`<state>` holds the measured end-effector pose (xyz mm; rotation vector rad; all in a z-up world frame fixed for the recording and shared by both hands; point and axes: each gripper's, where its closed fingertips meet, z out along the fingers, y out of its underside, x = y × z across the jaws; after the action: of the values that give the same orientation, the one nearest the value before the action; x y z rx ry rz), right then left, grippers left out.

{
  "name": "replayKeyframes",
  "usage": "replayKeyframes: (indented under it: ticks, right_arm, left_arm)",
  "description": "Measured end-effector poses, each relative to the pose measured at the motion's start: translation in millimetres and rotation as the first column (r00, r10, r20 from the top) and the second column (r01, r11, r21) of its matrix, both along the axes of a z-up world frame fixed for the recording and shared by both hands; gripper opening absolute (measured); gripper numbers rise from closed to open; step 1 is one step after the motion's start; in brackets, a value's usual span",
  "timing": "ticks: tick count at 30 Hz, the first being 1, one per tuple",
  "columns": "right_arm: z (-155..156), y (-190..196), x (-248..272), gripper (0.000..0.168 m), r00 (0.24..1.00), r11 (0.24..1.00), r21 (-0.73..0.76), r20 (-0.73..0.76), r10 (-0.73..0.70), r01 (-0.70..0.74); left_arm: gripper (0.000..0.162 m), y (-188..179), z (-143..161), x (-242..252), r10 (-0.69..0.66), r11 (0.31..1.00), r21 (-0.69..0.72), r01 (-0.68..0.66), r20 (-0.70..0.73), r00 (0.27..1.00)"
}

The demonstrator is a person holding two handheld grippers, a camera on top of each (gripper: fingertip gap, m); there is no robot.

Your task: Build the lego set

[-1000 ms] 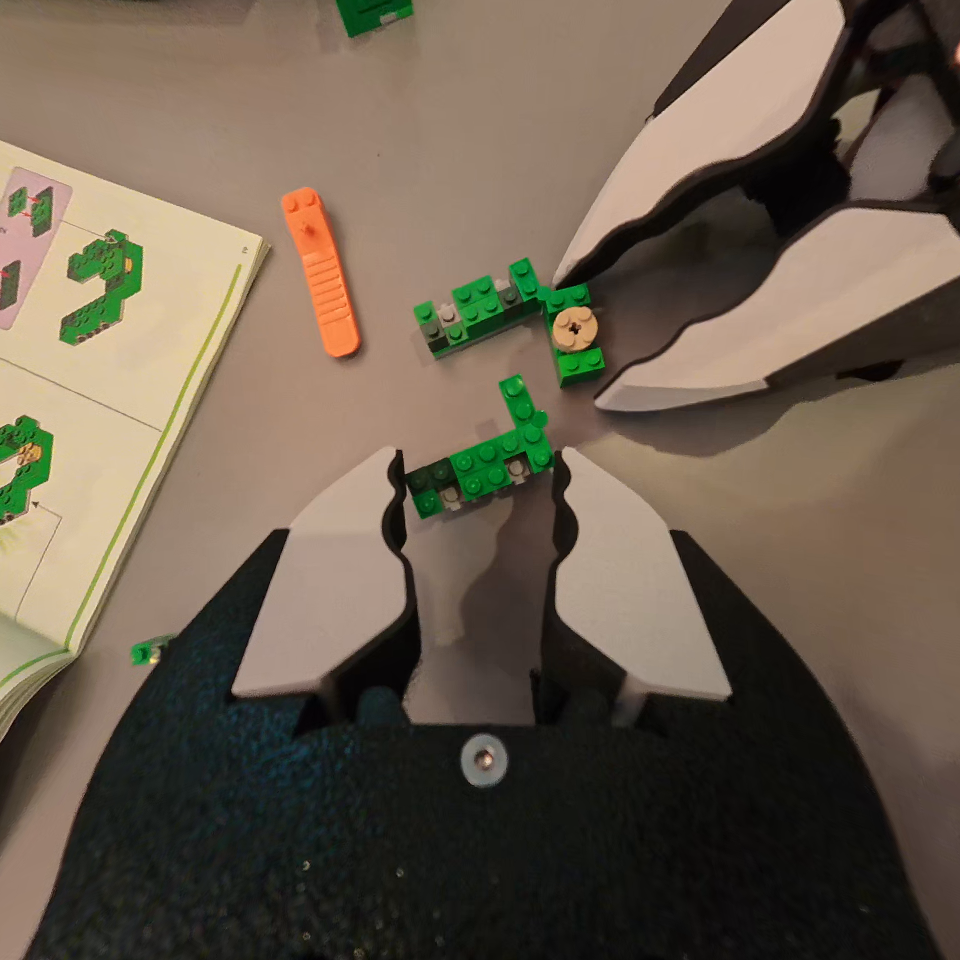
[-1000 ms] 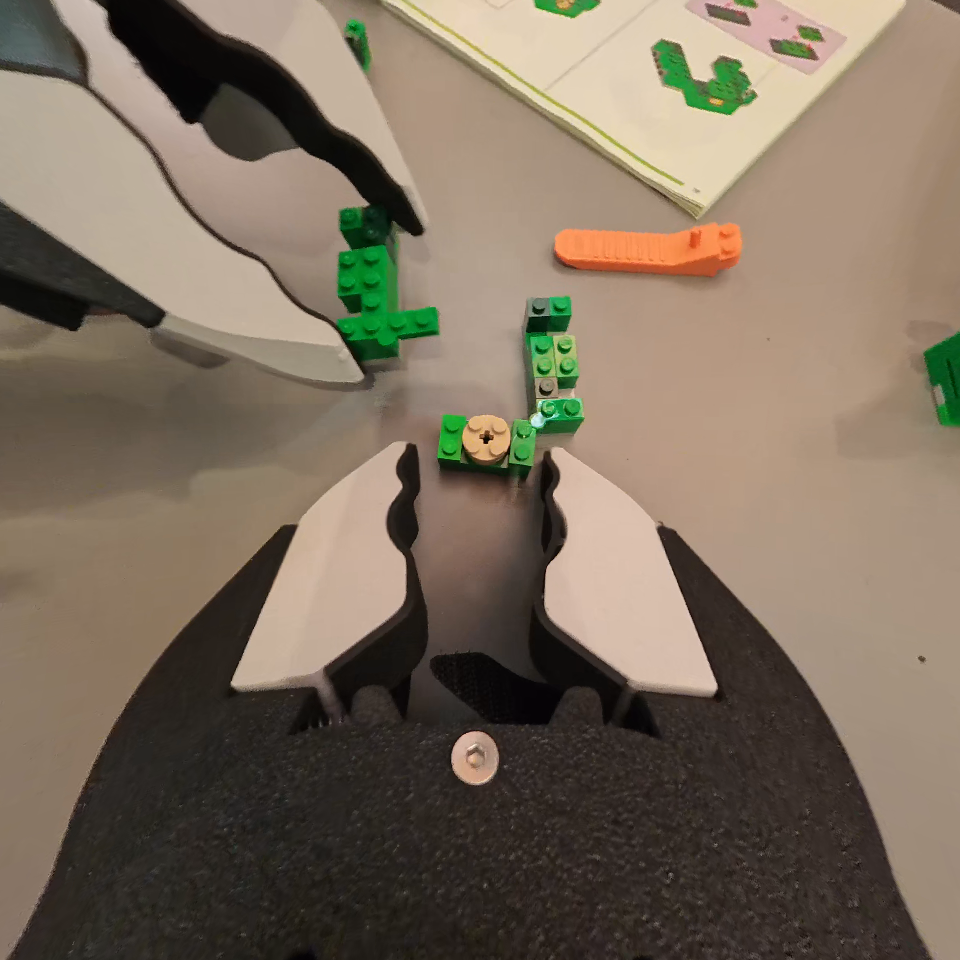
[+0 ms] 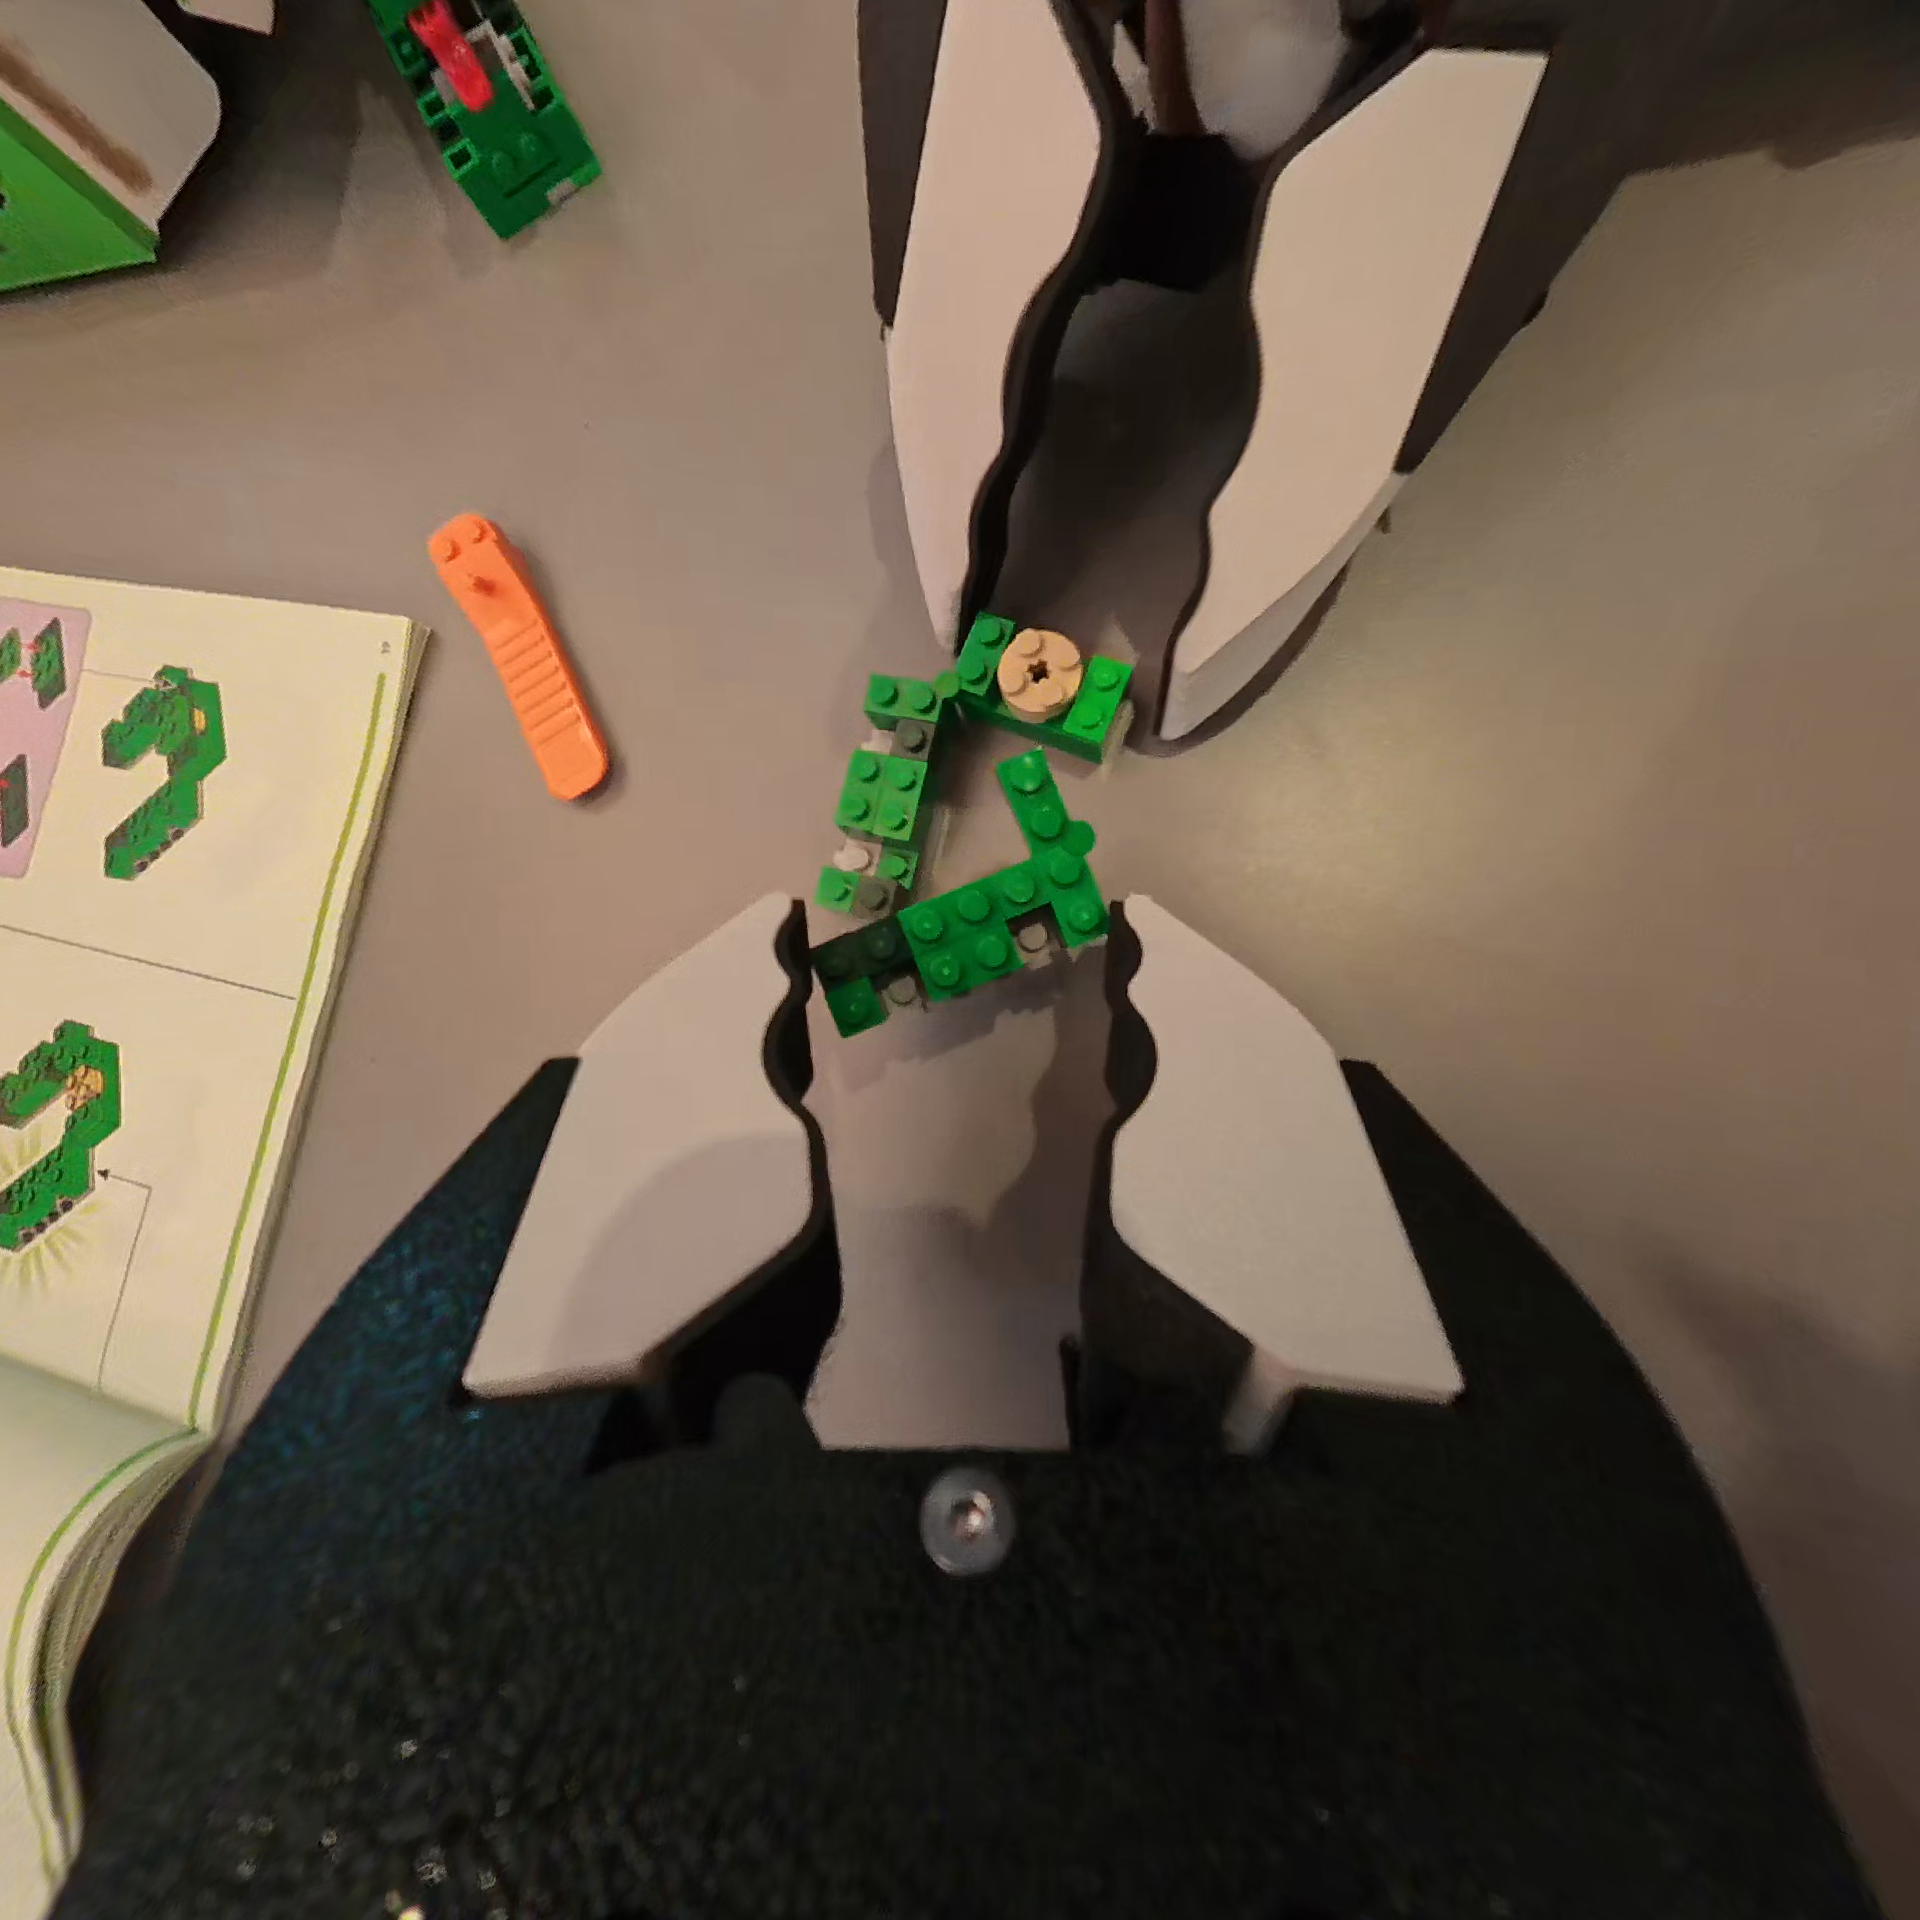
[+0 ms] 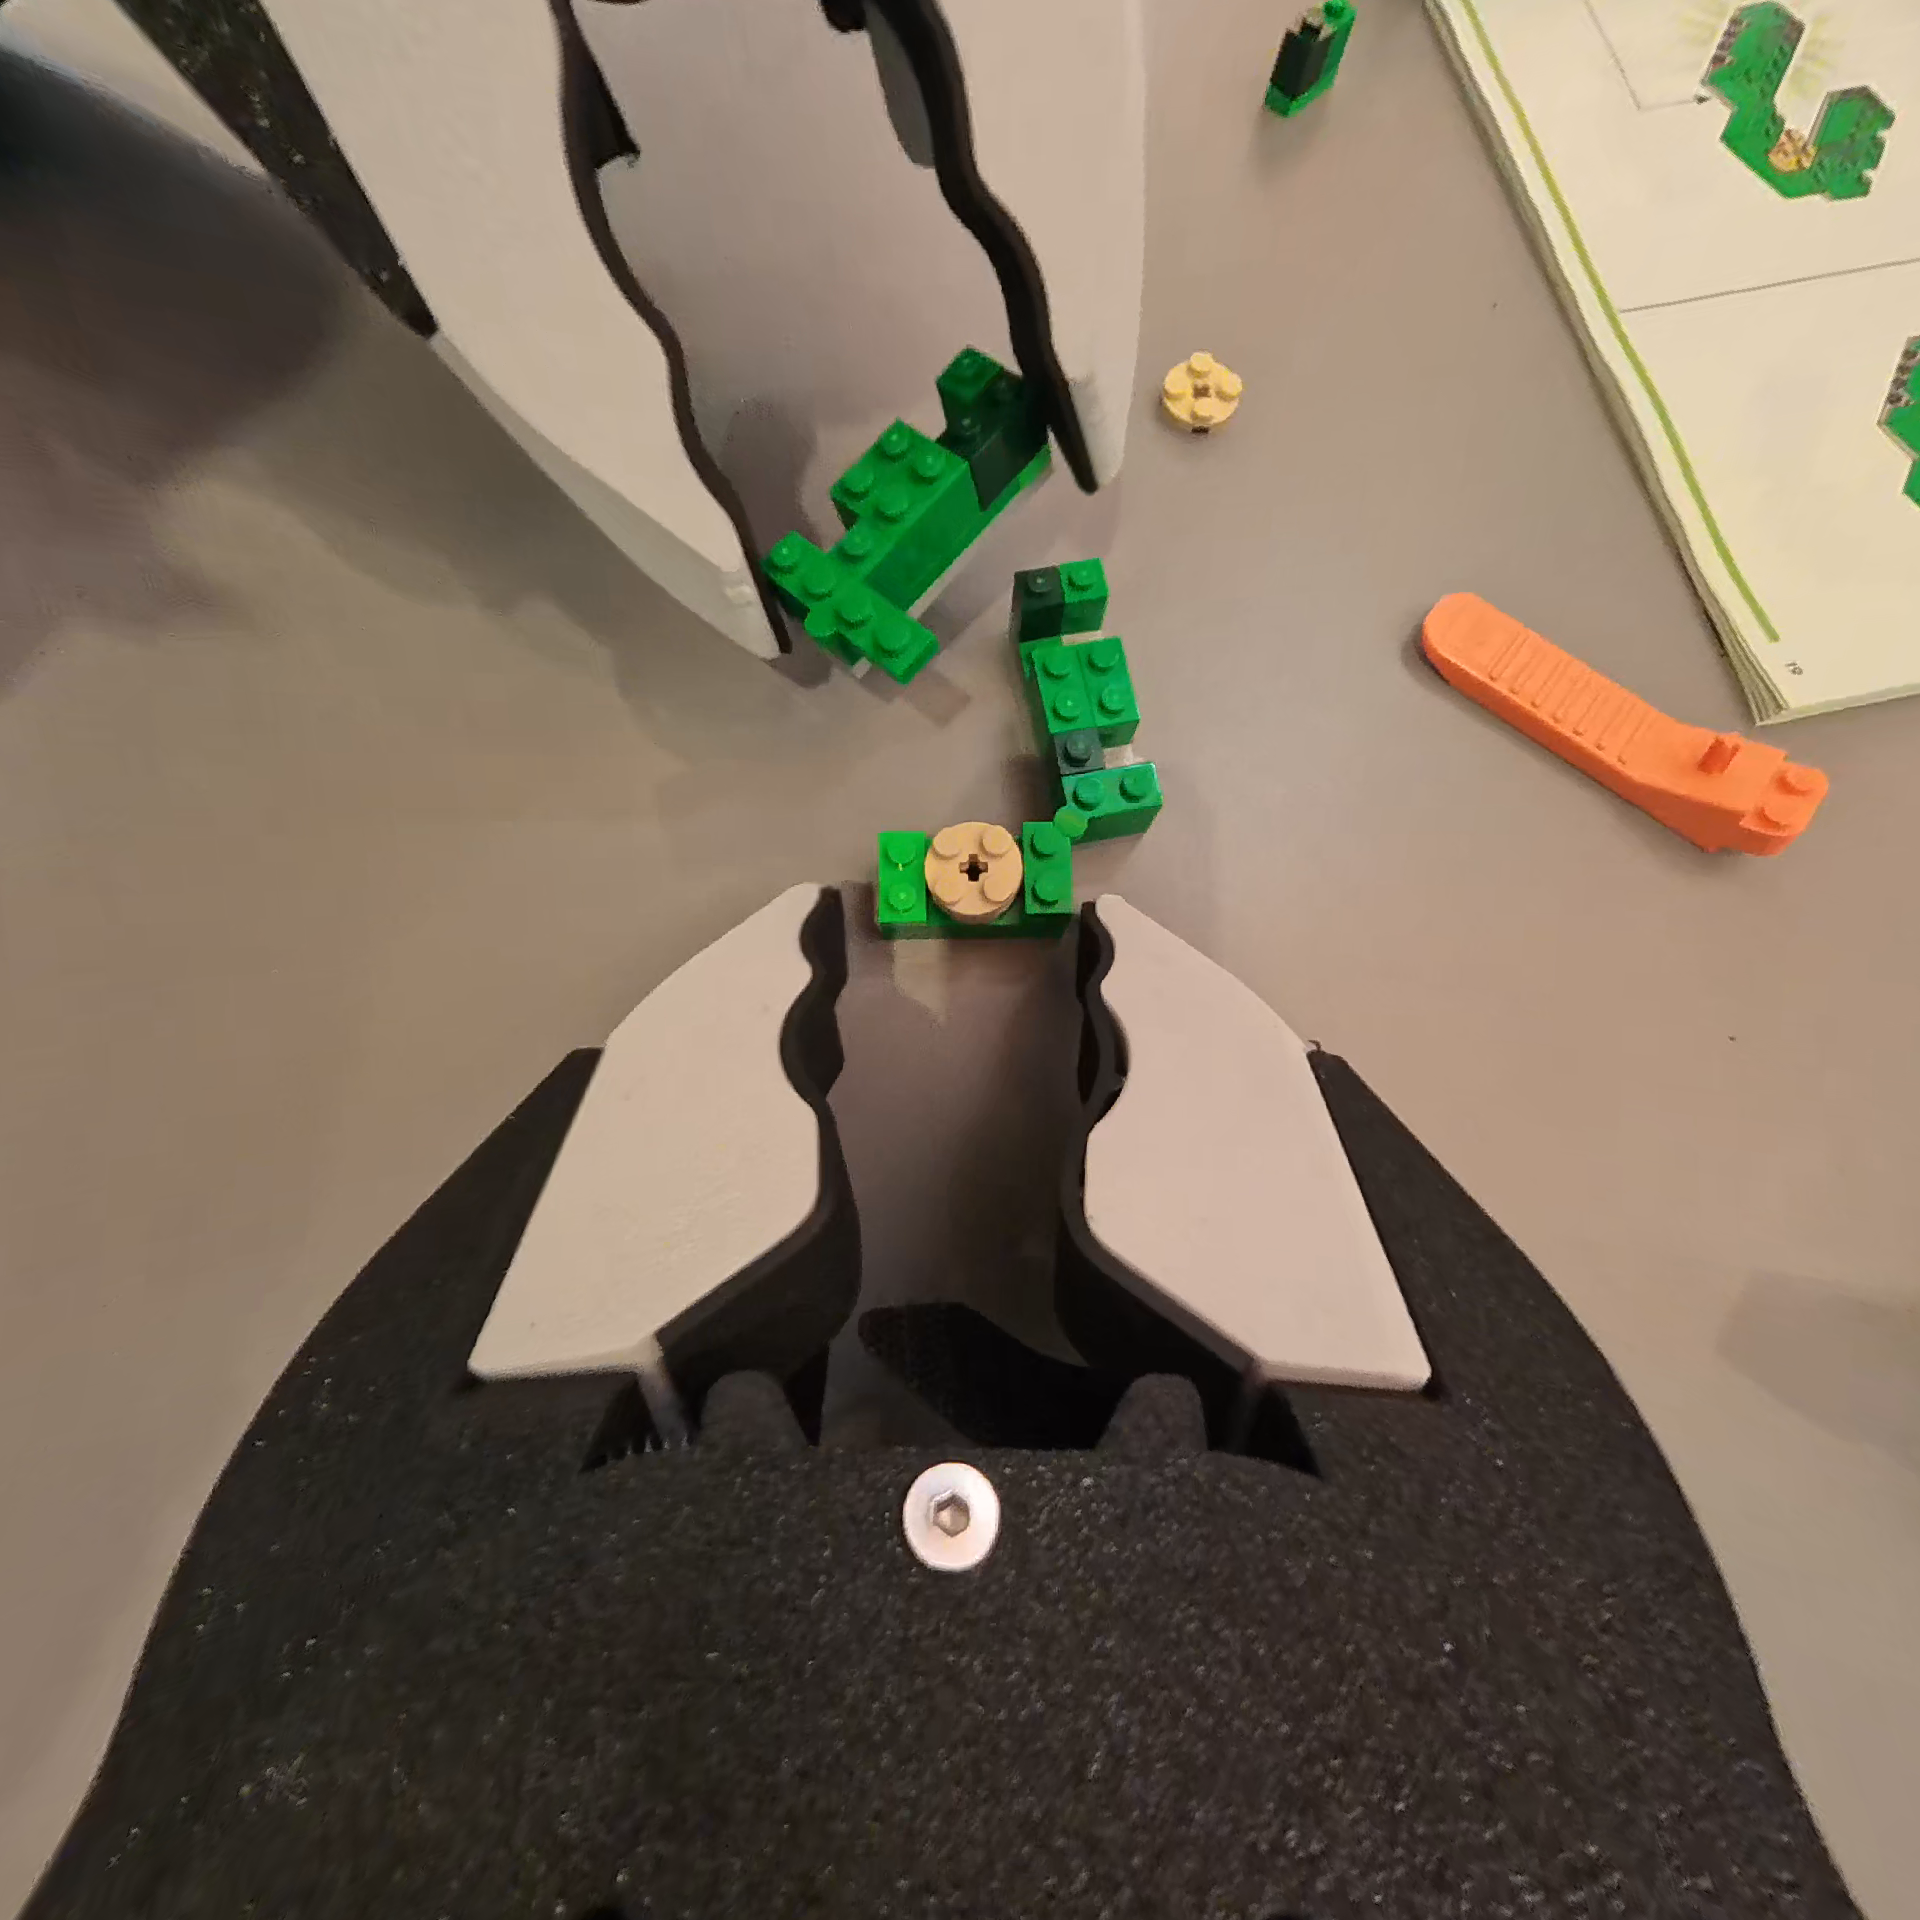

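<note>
Plainly, surface: a smooth grey matte worktop (image 3: 675, 416); nothing of the room past it shows.
Left gripper (image 3: 961, 925): jaws spread wide, one fingertip at each end of a green stepped brick assembly (image 3: 971, 935) that lies on the worktop; whether the tips press it, I cannot tell.
Right gripper (image 4: 961, 904): jaws wide, tips flanking a green hinged brick chain with a tan round plate (image 4: 971, 868); grip not discernible.
Long axis: the plate end lies crosswise between the right fingertips; the chain's other limb (image 4: 1081, 691) runs away from that gripper, past the stepped assembly.
Only in the right view: a loose tan round stud plate (image 4: 1202, 392) and a small dark-green brick stack (image 4: 1304, 57).
Only in the left view: a larger green build with a red part (image 3: 488, 104), by the far edge.
Both views: an orange plastic brick separator (image 3: 516, 655) beside an open paper instruction booklet (image 3: 208, 935).
</note>
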<state>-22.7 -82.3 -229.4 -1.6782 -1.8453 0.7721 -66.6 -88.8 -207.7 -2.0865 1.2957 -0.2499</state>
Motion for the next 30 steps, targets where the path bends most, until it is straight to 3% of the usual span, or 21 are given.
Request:
replayKeyframes:
  ticks: [2, 11, 16, 23, 30]
  right_arm:
    - [0, 2, -1, 0.034, 0.999, 0.999, 0.003, 0.003, -0.036, 0.036]
    - [1, 10, -10, 0.034, 0.952, 0.952, 0.028, 0.0, -0.306, 0.306]
    - [0, 13, -11, 0.034, 0.924, 0.924, 0.004, 0.001, -0.383, 0.383]
    - [4, 22, -6, 0.034, 0.929, 0.927, 0.067, -0.025, -0.369, 0.37]
    - [23, 36, -11, 0.034, 0.947, 0.947, 0.114, -0.15, -0.283, 0.301]
  left_arm:
    - [0.054, 0, -1, 0, 0.027, 1.0, -0.009, -0.027, 0.009, 1.0]
    - [0.054, 7, -4, -6, 0.123, 0.992, -0.03, -0.124, -0.02, 0.992]
    - [0.054, 9, -5, -5, 0.154, 0.987, -0.047, -0.155, -0.014, 0.988]
    - [0.054, 11, -3, -5, 0.143, 0.989, -0.018, -0.144, -0.033, 0.989]
    - [0.054, 19, 10, -26, 0.203, 0.979, 0.024, -0.203, 0.001, 0.979]
